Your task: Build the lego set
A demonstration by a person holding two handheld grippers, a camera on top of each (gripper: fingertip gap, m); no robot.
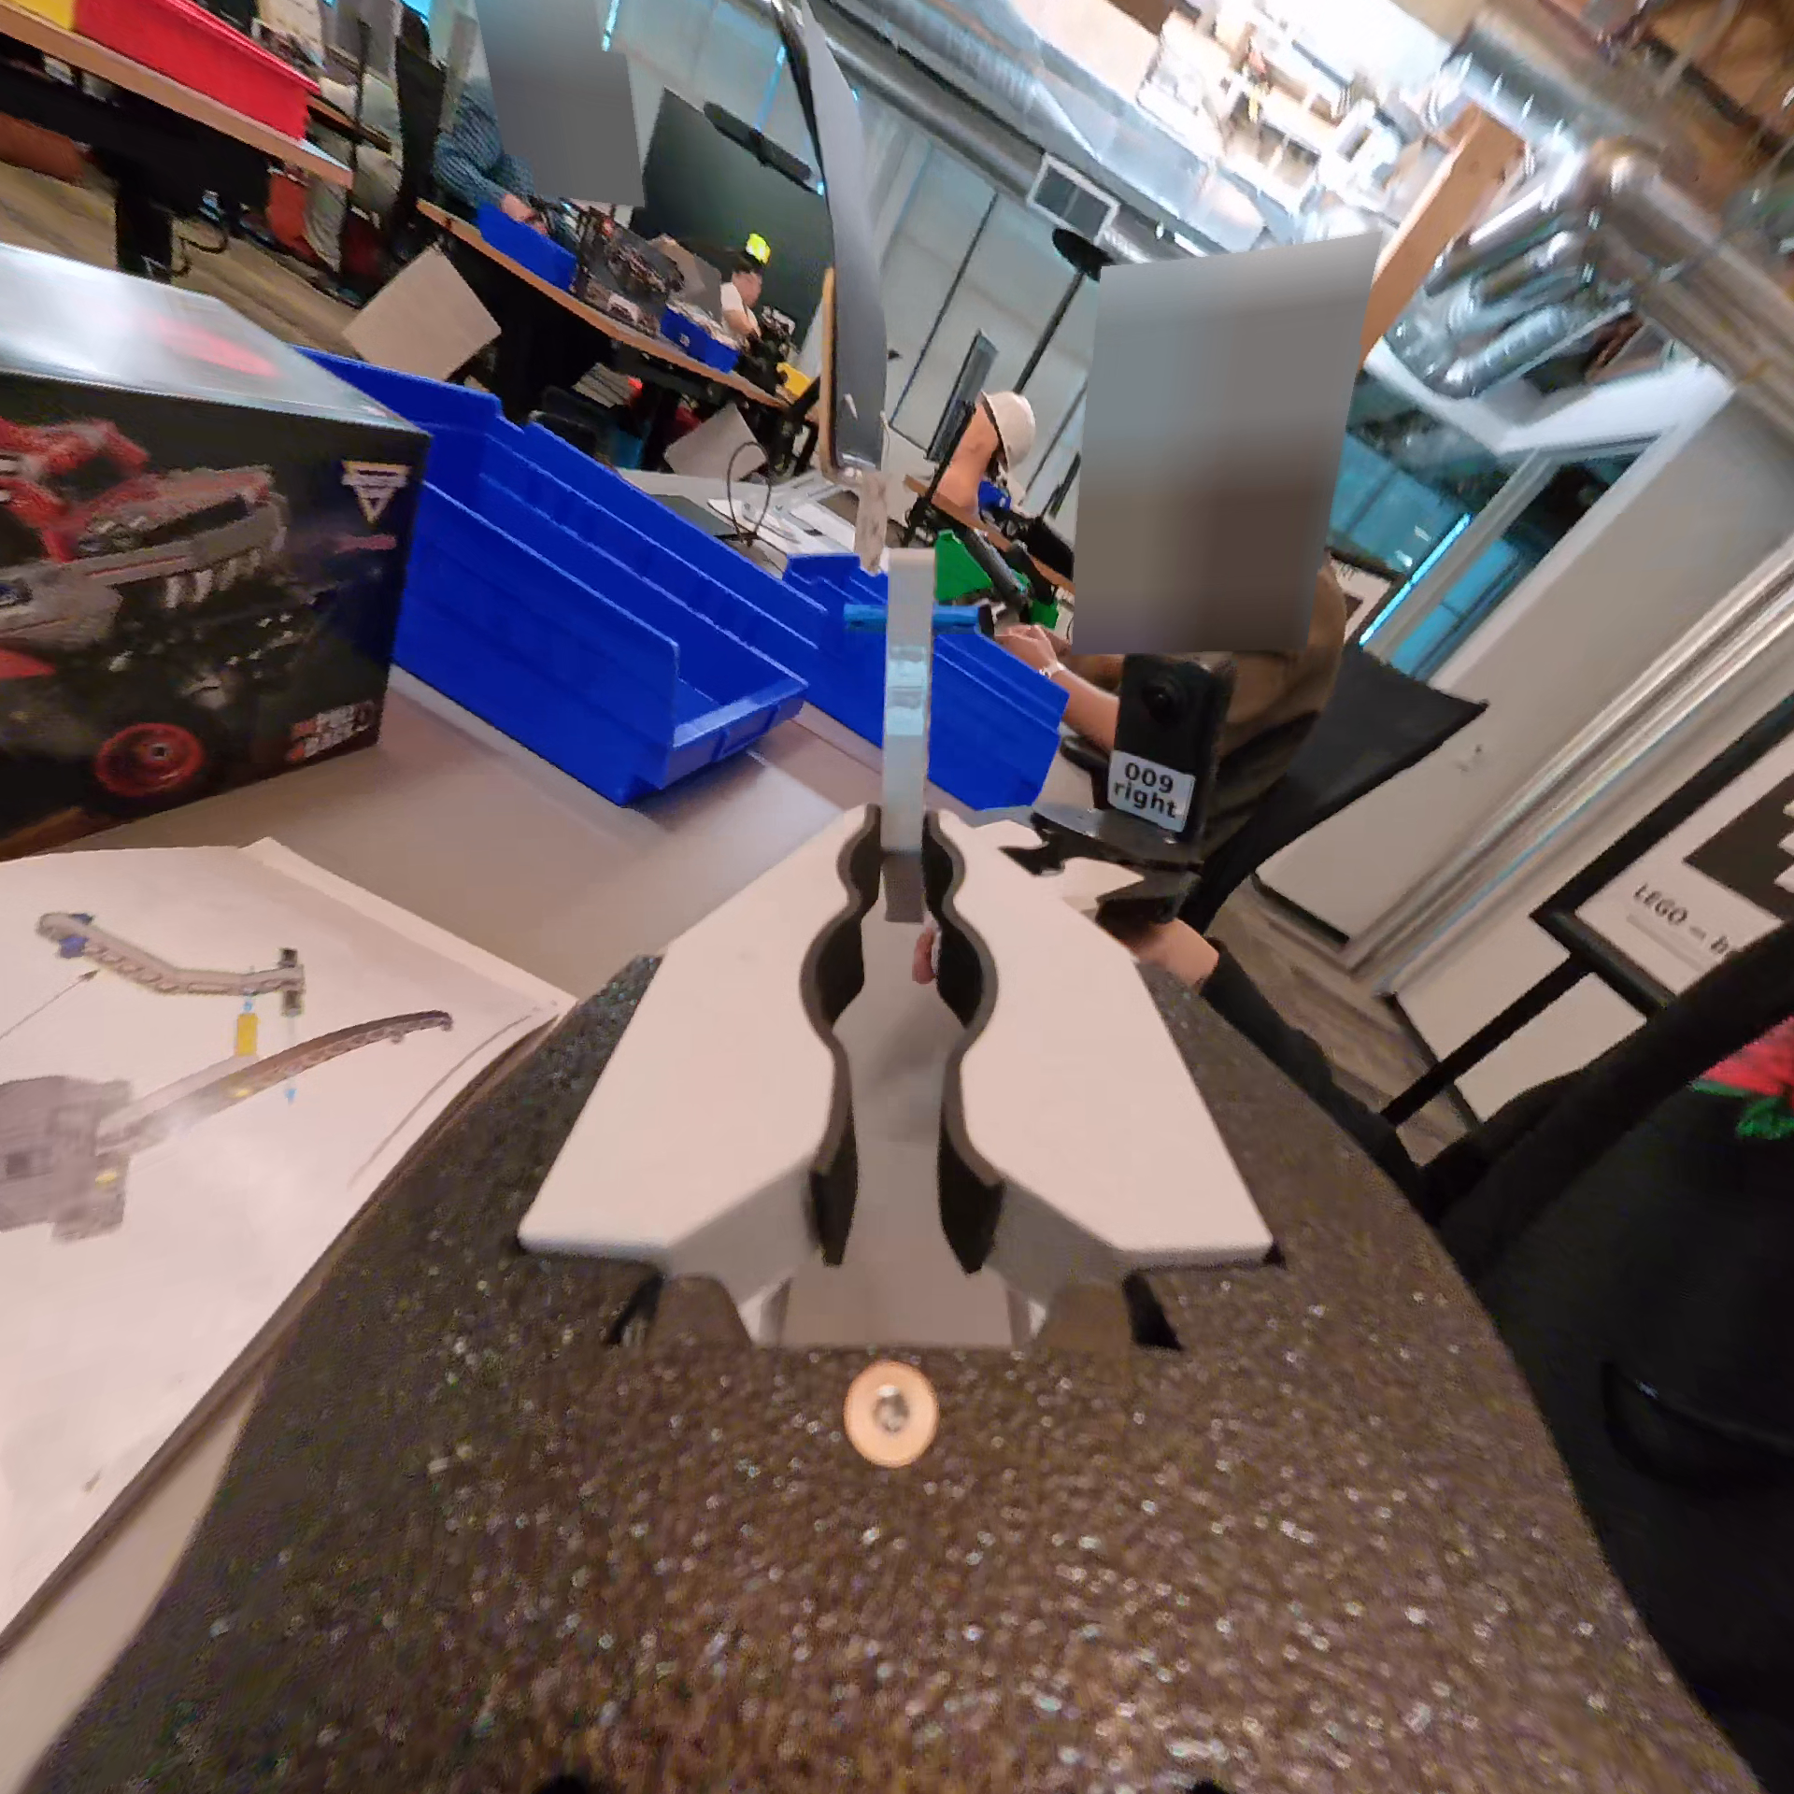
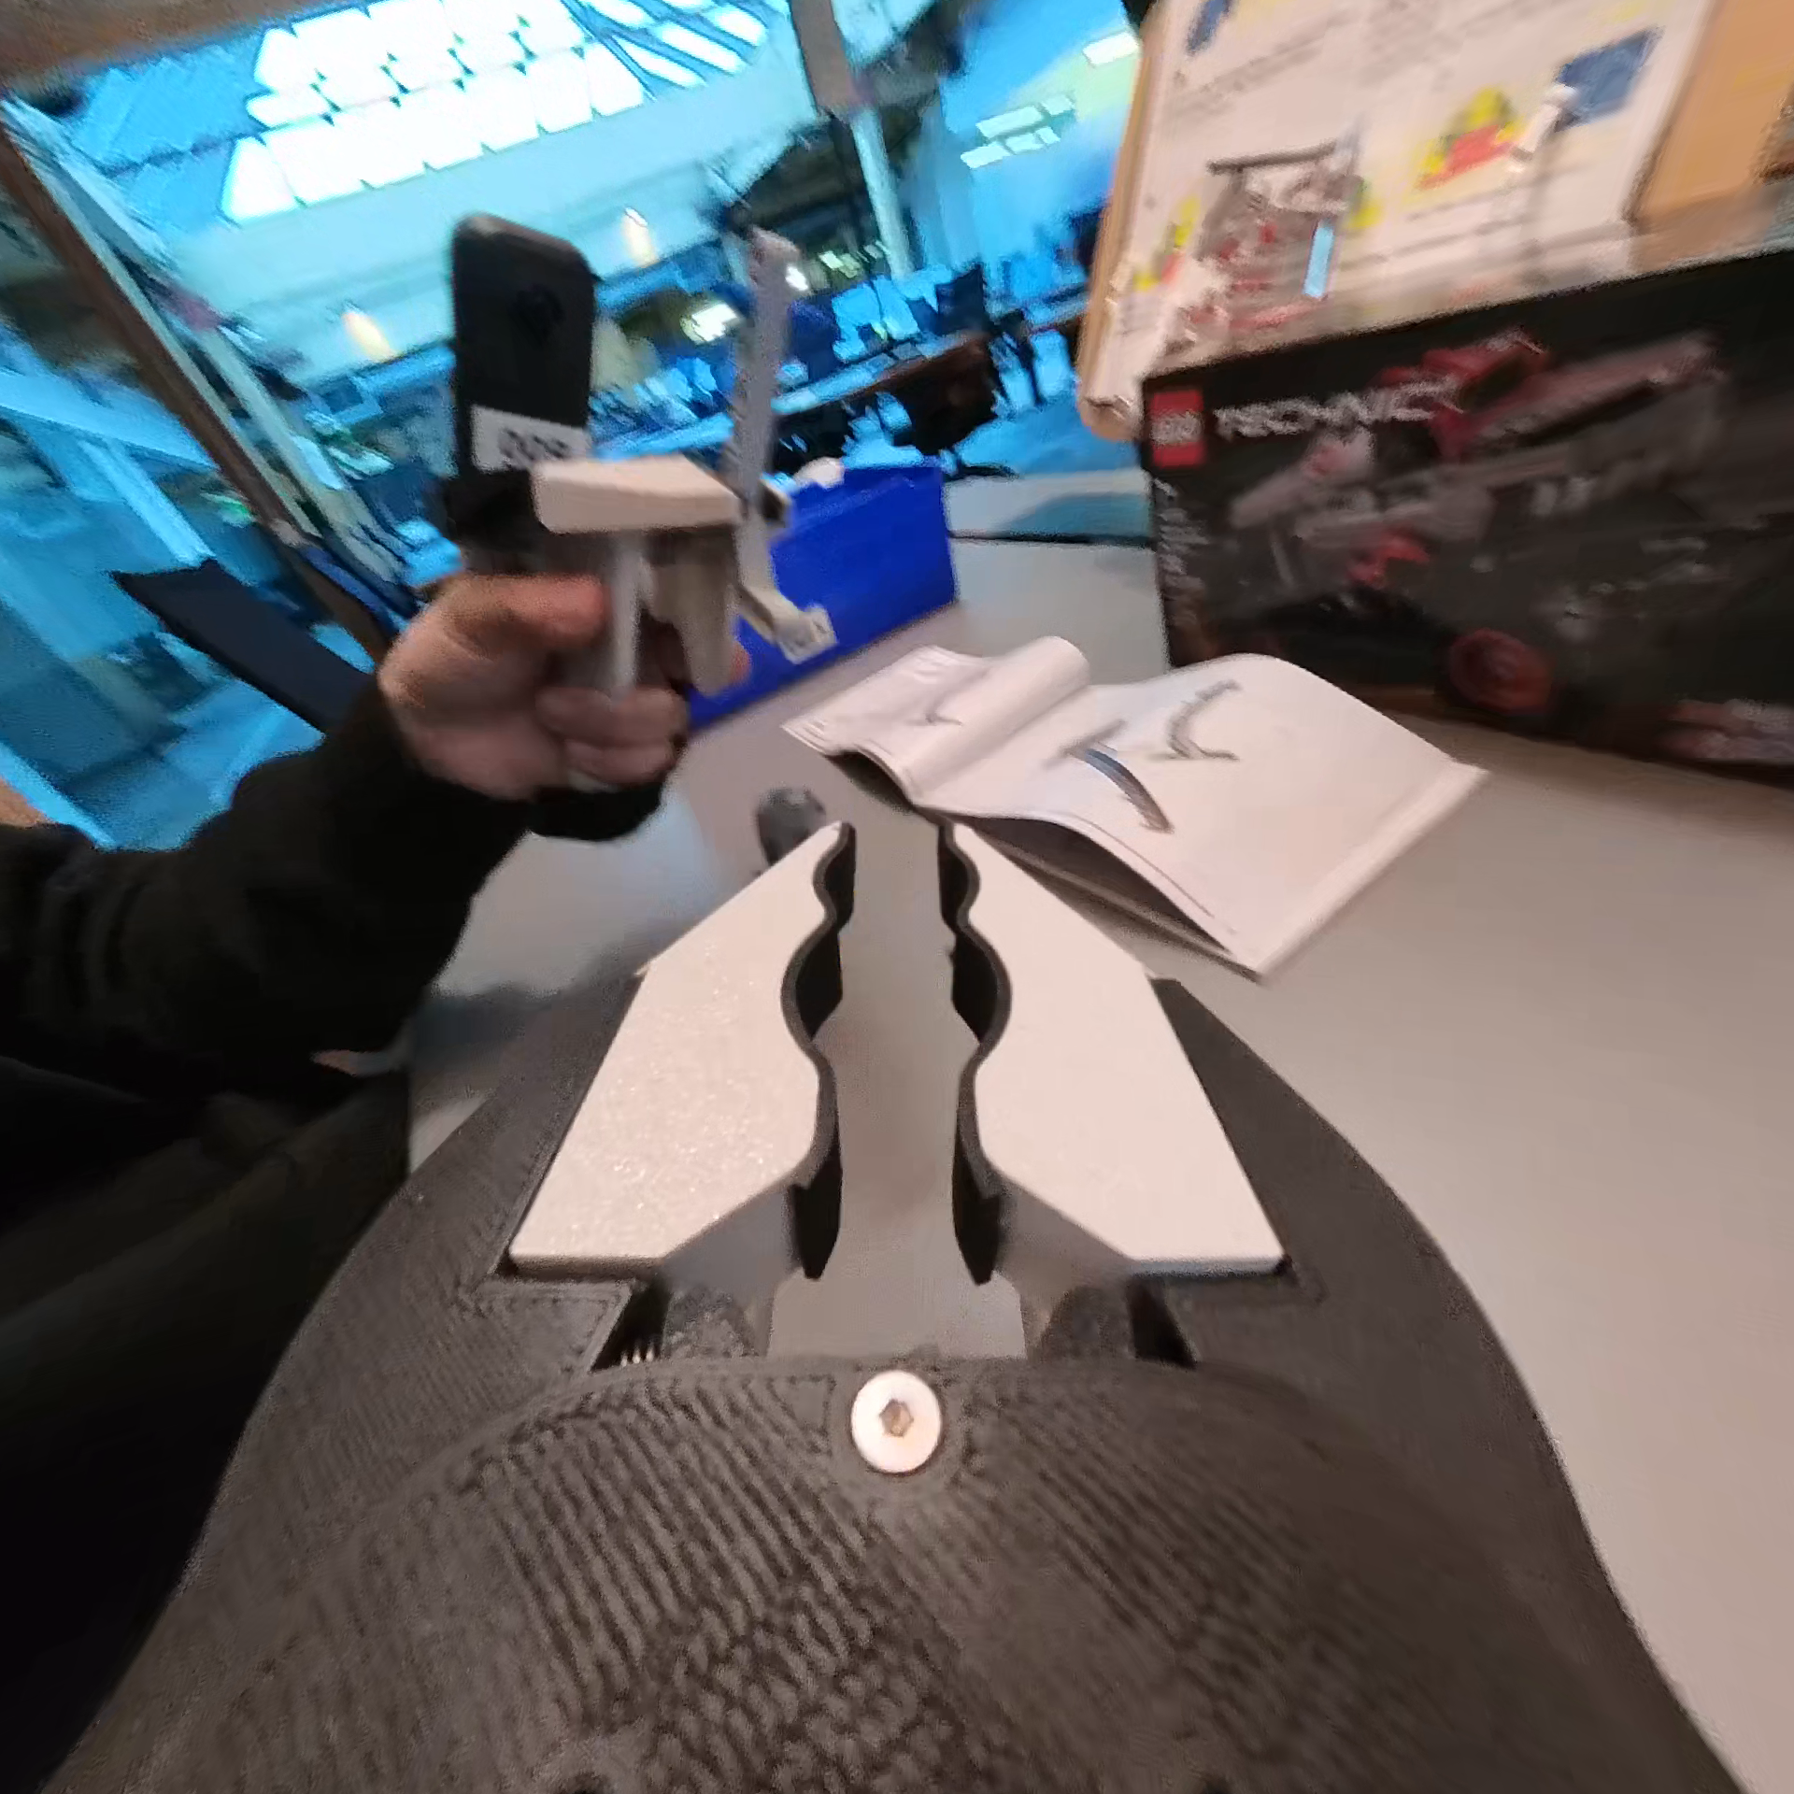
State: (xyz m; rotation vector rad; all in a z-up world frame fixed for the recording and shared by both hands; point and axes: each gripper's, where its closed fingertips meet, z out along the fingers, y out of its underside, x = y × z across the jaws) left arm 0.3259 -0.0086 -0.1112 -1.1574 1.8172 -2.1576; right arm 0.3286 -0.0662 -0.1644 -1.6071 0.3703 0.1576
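Left wrist view – left gripper (image 1: pixel 898 874): clenched on a long grey beam (image 1: pixel 908 699), a flat, smooth plastic strip standing upright from the wavy black finger pads (image 1: pixel 843 980).
Left wrist view – beam detail: a blue pin (image 1: pixel 869 615) crossed it near the top, projecting on both sides.
Left wrist view – surroundings: an open instruction booklet (image 1: pixel 194 1116), matte paper, lay on the grey desk (image 1: pixel 544 874) to the left; behind it stood the glossy black set box (image 1: pixel 184 602) and ribbed blue bins (image 1: pixel 592 621).
Right wrist view – right gripper (image 2: pixel 895 854): released, jaws apart with nothing between them, hovering low over the desk.
Right wrist view – left gripper: raised clear of the desk in the person's hand (image 2: pixel 505 680), the beam held upright, well apart from the right gripper. Image blurred; fine detail could not be read.
Right wrist view – small dark part (image 2: pixel 791 811): lay on the desk just beyond the left fingertip; kind could not be told.
Step in hand: judged to be fitting a part to the held beam, per the open page.
Next move: likely called for the right gripper to close on a loose part and align it with the beam.
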